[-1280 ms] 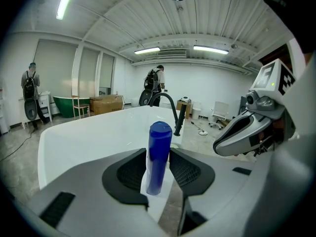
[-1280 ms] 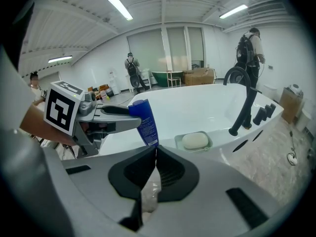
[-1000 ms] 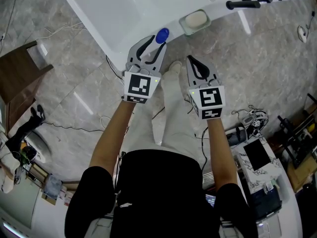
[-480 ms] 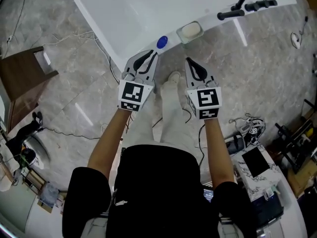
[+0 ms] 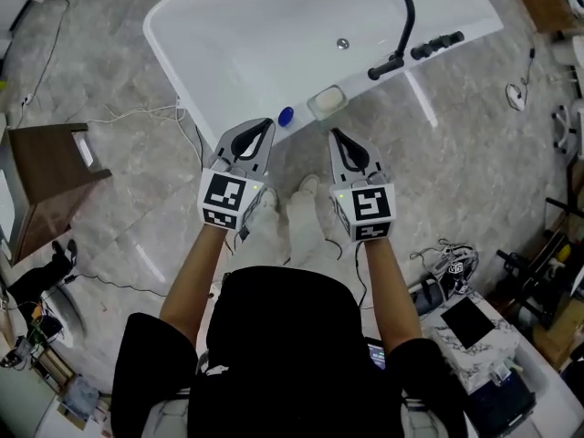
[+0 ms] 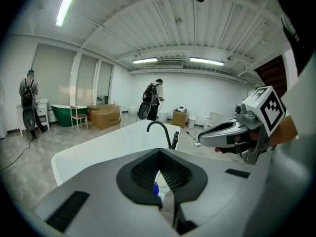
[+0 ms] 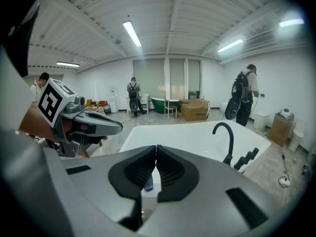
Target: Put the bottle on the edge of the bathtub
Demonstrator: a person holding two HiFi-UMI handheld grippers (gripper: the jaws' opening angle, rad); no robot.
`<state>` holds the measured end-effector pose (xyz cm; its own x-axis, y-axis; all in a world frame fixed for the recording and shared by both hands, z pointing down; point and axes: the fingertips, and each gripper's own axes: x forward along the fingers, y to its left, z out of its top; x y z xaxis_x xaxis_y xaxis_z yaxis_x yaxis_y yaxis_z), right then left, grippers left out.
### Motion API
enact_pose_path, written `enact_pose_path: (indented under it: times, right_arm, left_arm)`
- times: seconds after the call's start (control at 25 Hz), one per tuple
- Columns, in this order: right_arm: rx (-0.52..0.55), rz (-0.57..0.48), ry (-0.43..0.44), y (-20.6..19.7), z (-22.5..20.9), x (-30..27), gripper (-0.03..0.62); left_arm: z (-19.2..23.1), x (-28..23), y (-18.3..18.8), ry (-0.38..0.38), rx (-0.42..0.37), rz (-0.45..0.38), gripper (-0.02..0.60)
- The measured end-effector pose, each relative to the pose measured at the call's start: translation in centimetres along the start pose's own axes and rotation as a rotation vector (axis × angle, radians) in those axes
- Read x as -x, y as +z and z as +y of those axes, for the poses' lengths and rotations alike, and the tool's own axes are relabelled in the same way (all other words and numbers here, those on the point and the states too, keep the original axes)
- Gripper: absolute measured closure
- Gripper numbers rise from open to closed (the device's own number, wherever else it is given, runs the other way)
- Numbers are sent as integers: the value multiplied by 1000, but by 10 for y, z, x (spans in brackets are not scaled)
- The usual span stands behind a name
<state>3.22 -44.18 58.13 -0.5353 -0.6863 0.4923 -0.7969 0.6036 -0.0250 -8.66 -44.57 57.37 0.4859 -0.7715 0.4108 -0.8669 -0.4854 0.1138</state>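
Grippers: two, smooth grey hard plastic with black ribbed pad linings, held side by side. The left gripper [image 5: 262,128] is at 11 o'clock of the person's body and the right gripper [image 5: 338,136] at 1 o'clock.
Marker cubes: two, one on each gripper, white with black square patterns.
Left jaws: together, tips meeting, nothing clamped.
Right jaws: together too, and empty.
Bottle: one small bottle with a round blue cap [image 5: 286,115], upright on the near rim of the tub. It stands at 12 o'clock just past the left gripper's tips, apart from both grippers. Each gripper view shows it through the hollow behind the closed pads.
Bathtub: one glossy white bathtub [image 5: 358,82], rectangular with rounded corners, at 12 o'clock of the person. It has one round metal drain [image 5: 343,43] in its floor.
Soap dish: one pale rounded-rectangle soap dish [image 5: 326,102] on the same rim, just beside the bottle at its 2 o'clock.
Tap: one black curved tube faucet [image 5: 404,12] on the rim at 1 o'clock, with a row of black knobs [image 5: 436,42] beside it. Three knobs show in the right gripper view.
Floor: polished grey veined stone floor [image 5: 474,153], with thin cables trailing over it.
Stool: one dark brown wooden stool [image 5: 46,167] at 9 o'clock.
Far room: one green bathtub [image 6: 61,113] and one brown cardboard box [image 6: 103,116], well apart from the white tub.
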Motion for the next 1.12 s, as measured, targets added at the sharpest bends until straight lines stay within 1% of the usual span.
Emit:
enact_pose_path:
  times: [0.12,0.28,0.52,0.64,0.84,1.12]
  right_arm:
    - [16,-47,-27,34,-4,19,571]
    - [42,-100,-59,71,-6,45,572]
    - [-15,-229,-77,128,-21,78,572]
    - [-15,-287,-90,153,-23,95,572]
    - [-1,-345,-101,181,-24,116,572]
    - [22,-384,-114,200,-17,134,571]
  left_arm:
    - [-11,14,31,-15,-37,-32,568]
    - [-20,40,67,-11,-54,-73,568]
    - [-26,66,118,15,-84,-151,568]
    - [-26,80,138,34,-81,-186,568]
    - [-29,100,172,63,-107,-230,568]
    - [-34,125,217,70,-154,-312,568]
